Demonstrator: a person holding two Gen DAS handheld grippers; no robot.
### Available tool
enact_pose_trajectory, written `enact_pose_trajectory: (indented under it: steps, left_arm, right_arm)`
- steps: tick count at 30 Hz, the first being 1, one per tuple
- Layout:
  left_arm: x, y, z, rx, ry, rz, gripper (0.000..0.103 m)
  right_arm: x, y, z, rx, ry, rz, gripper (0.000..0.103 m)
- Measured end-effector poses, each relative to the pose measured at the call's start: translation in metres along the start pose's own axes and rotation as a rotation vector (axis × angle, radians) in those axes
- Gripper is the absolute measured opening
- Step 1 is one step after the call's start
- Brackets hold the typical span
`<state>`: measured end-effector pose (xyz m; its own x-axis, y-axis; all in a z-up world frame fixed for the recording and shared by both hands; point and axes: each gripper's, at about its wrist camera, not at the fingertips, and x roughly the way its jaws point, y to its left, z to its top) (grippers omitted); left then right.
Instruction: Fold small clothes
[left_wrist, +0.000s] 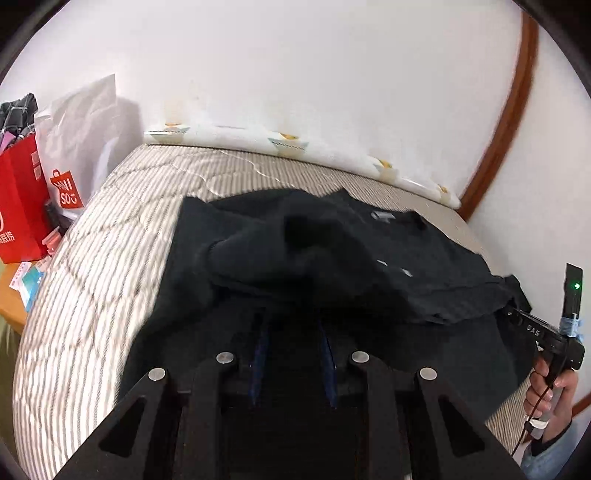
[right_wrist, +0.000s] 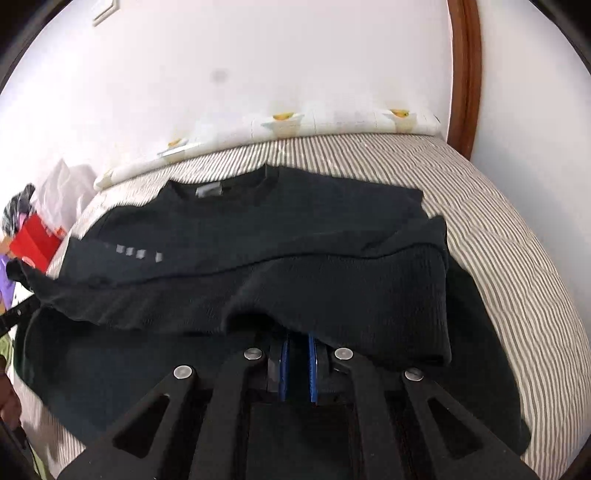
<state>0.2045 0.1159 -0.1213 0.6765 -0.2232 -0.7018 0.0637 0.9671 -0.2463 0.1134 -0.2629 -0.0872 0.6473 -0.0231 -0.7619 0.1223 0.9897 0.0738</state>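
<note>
Black knit fabric fills both views: a dark T-shirt (right_wrist: 280, 221) lies spread on the striped mattress (right_wrist: 498, 236), collar and grey neck label toward the wall, with its lower part lifted and doubled forward over the body. The right claw (right_wrist: 297, 363) has its blue-padded fingers drawn narrow with the hem draped over their tips; it looks clamped on the cloth, though the pinch itself is hidden under the fold. The left claw (left_wrist: 295, 354) stands wider, its fingers running under a bunched hump of the shirt (left_wrist: 295, 251), and I cannot tell whether it grips anything.

My reading is that the step in hand is the bottom-to-top fold — the hem being carried up toward the collar. The next move calls for both claws to travel level and together toward the wall, so the hem lands square near the shoulders, then let go and smooth the ridge on the left side. That hump is the risk — laid down as it is, it would leave a crooked crease.

Red shopping bags (left_wrist: 22, 206) stand beside the bed, well apart from the work.
</note>
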Motion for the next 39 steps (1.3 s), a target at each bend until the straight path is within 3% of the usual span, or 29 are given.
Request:
enact_pose_trajectory:
  steps: [10,12,14,16,19,23,24,26,27,28,29,32,34,37,39]
  left_arm:
    - [0.038,0.018,0.041,-0.039,-0.002,0.06,0.025]
    - [0.035,0.025,0.046,-0.053,-0.013,0.059,0.028]
    - [0.033,0.031,0.052,-0.047,-0.019,0.058,0.039]
    - [0.035,0.036,0.057,-0.033,-0.01,0.065,0.044]
    - [0.051,0.037,0.066,0.007,0.057,0.039,0.044]
    - [0.076,0.04,0.065,0.024,0.121,0.062,0.042]
    - [0.083,0.04,0.063,0.023,0.144,0.055,0.041]
    - [0.093,0.039,0.06,0.018,0.179,0.046,0.028]
    - [0.096,0.037,0.058,0.021,0.193,0.067,0.021]
    - [0.094,0.036,0.058,0.026,0.183,0.076,0.012]
    - [0.09,0.034,0.058,0.031,0.165,0.076,0.011]
    - [0.065,0.036,0.064,-0.019,0.028,0.06,0.01]
    - [0.058,0.037,0.068,-0.039,-0.016,0.058,0.01]
    - [0.069,0.03,0.072,-0.028,-0.016,0.118,0.01]
    - [0.082,0.025,0.073,-0.005,0.004,0.15,0.01]
  right_arm:
    - [0.046,-0.01,0.071,0.006,-0.023,-0.07,0.018]
    - [0.045,-0.02,0.079,0.019,-0.033,-0.069,0.031]
    - [0.042,-0.03,0.083,0.009,-0.051,-0.079,0.064]
    - [0.044,-0.04,0.084,-0.012,-0.058,-0.109,0.072]
    - [0.059,-0.058,0.086,-0.011,0.005,-0.142,0.072]
    - [0.077,-0.077,0.085,0.052,0.068,-0.051,0.07]
    - [0.079,-0.078,0.084,0.057,0.067,-0.043,0.067]
    - [0.081,-0.079,0.084,0.055,0.073,-0.007,0.047]
    - [0.08,-0.076,0.083,0.042,0.072,-0.002,0.043]
    - [0.079,-0.073,0.083,0.026,0.064,-0.013,0.031]
    - [0.077,-0.07,0.083,0.004,0.053,-0.027,0.019]
    - [0.06,-0.072,0.087,-0.001,-0.031,0.003,0.015]
    - [0.045,-0.08,0.092,0.035,-0.104,0.049,0.014]
    - [0.04,-0.078,0.096,0.027,-0.153,0.011,0.014]
    - [0.051,-0.073,0.098,-0.002,-0.13,-0.035,0.014]
